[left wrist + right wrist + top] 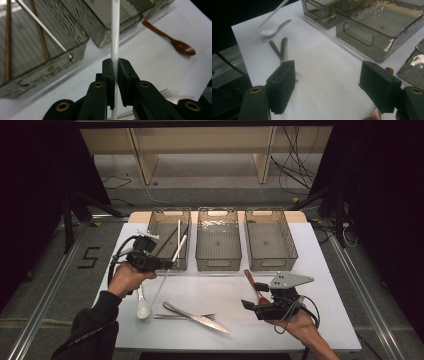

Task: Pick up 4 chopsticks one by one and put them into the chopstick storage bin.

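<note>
My left gripper (161, 264) (116, 67) is shut on a white chopstick (179, 248) (115, 30), held tilted above the table just in front of the left bin (159, 225) (37, 68). That bin holds a white chopstick (42, 27) and brown chopsticks (40, 35). My right gripper (254, 295) (332, 82) hovers open over the table's right front with nothing between its jaws. A brown wooden spoon (251, 279) (172, 41) (389, 70) lies beside it.
A middle bin (218, 262) (367, 37) and a right bin (272, 265) stand at the back. A white spoon (142, 307) (272, 30), a fork (182, 316) and a knife (200, 319) (284, 47) lie at the front left.
</note>
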{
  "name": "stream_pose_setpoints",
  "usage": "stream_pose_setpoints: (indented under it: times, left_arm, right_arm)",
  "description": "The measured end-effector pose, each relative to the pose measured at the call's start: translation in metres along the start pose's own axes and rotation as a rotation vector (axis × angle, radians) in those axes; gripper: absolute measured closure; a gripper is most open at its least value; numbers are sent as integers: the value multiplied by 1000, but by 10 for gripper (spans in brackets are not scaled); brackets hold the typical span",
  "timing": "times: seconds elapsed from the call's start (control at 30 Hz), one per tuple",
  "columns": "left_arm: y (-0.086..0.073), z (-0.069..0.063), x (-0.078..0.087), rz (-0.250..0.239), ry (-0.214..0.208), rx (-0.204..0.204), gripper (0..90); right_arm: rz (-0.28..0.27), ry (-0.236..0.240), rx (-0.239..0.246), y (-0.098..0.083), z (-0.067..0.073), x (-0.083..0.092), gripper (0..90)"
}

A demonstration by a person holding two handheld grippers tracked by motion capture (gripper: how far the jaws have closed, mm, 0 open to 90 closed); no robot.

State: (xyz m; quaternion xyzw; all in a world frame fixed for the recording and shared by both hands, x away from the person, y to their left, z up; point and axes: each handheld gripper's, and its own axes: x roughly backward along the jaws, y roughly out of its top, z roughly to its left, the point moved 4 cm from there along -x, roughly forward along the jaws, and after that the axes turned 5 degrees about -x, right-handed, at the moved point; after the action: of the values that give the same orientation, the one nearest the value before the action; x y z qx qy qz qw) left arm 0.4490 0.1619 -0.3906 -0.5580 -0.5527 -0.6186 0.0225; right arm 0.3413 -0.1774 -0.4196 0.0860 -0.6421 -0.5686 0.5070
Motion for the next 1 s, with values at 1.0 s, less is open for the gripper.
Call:
stream_pose_setpoints:
  times: [1.0]
  left_arm:
    - [84,40,13,-137,101,66,834]
  right_arm:
    - [-3,3,-2,0,-1,1,295]
